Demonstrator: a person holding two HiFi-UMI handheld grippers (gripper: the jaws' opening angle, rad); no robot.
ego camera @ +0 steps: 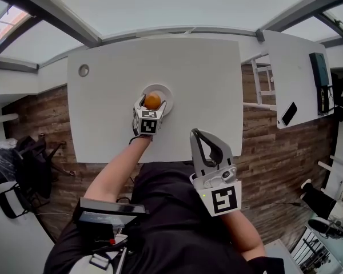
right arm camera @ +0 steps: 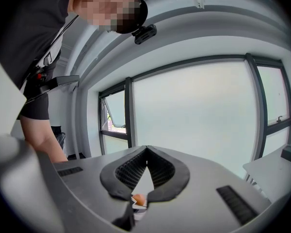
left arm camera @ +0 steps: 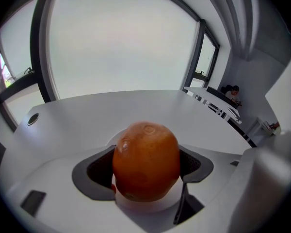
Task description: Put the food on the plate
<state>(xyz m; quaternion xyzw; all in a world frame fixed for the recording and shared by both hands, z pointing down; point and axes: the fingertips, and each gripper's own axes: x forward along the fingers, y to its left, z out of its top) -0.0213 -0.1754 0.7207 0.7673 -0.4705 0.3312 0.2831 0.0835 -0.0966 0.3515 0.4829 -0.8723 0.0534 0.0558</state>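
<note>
An orange rests on a small white plate near the middle of the white table. My left gripper reaches over the plate's near edge, its jaws shut on the orange's two sides. In the left gripper view the orange fills the gap between the dark pads, with the plate just under it. My right gripper hovers off the table's front edge near my torso, shut and empty. In the right gripper view its tips meet, and the orange shows tiny through the gap.
A round cable hole sits at the table's far left. A second white table to the right carries a phone and a dark device. A white frame stands between the tables. Black chairs stand at left.
</note>
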